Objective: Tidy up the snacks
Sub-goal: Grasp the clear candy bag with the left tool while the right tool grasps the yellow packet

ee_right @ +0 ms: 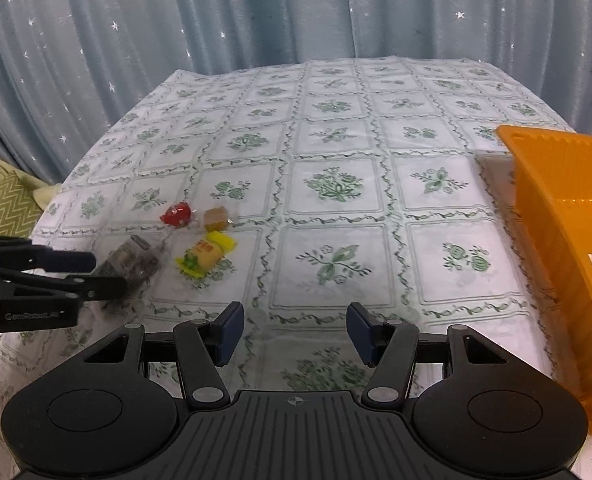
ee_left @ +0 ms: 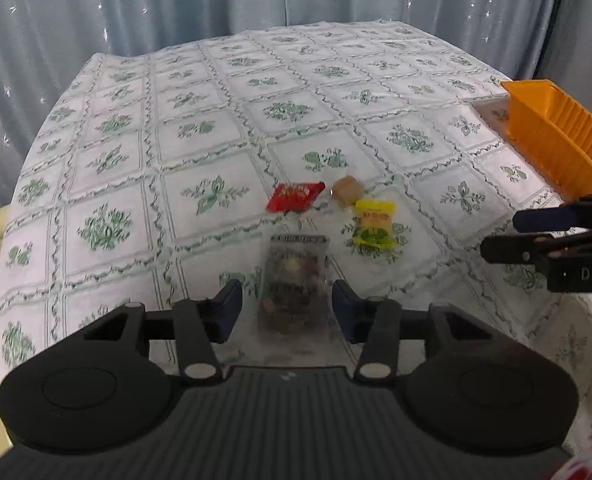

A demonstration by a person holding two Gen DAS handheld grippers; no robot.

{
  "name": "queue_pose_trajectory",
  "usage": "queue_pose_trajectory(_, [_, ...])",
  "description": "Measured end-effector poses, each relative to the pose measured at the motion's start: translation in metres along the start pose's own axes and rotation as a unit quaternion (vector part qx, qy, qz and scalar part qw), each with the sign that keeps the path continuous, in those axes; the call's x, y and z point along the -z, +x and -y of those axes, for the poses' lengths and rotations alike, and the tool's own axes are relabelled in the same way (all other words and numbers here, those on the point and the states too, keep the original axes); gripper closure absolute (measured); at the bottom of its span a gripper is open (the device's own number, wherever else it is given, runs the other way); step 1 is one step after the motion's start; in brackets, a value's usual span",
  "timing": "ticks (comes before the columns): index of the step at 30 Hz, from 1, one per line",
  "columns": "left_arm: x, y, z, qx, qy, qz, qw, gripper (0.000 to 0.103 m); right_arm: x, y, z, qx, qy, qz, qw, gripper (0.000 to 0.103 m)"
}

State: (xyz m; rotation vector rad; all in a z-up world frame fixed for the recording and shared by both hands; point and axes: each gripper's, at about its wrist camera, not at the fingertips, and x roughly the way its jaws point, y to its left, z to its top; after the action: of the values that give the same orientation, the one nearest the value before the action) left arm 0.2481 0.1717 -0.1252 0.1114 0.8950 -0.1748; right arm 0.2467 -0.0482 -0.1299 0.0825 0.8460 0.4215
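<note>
Four snacks lie on the floral tablecloth (ee_left: pixel 216 128): a clear packet of dark snacks (ee_left: pixel 294 284), a red packet (ee_left: pixel 294 197), a brown wrapped sweet (ee_left: pixel 347 189) and a yellow packet (ee_left: pixel 373 226). My left gripper (ee_left: pixel 287 306) is open, its pads on either side of the clear packet, not touching it. In the right wrist view the clear packet (ee_right: pixel 132 260), red packet (ee_right: pixel 176 214), brown sweet (ee_right: pixel 216 218) and yellow packet (ee_right: pixel 204 256) lie at the left. My right gripper (ee_right: pixel 292 330) is open and empty above bare cloth, beside the orange basket (ee_right: pixel 551 216).
The orange basket (ee_left: pixel 555 136) stands at the table's right edge with something white inside it. A blue star-patterned curtain (ee_right: pixel 256 12) hangs behind the table. A green zigzag cushion (ee_right: pixel 4 204) lies off the left edge.
</note>
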Motion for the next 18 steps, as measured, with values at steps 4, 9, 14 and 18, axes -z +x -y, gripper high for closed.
queue_pose_trajectory(4, [-0.002,0.011,0.001,0.009,0.003,-0.005,0.9999,0.060,-0.002,0.004,-0.005,-0.002,-0.001,0.002,1.000,0.046])
queue_pose_trajectory(9, [0.005,0.007,0.000,0.001,-0.014,0.001,0.9999,0.069,-0.003,0.011,-0.012,-0.009,-0.003,0.010,1.000,0.046])
queue_pose_trajectory(14, [0.014,-0.010,-0.016,-0.034,-0.072,0.026,0.9965,0.069,-0.008,0.024,-0.026,-0.030,0.008,0.023,0.999,0.046])
queue_pose_trajectory(18, [0.019,-0.020,-0.028,-0.047,-0.103,0.036,0.9929,0.069,-0.011,0.040,-0.039,-0.048,0.020,0.024,0.998,0.046])
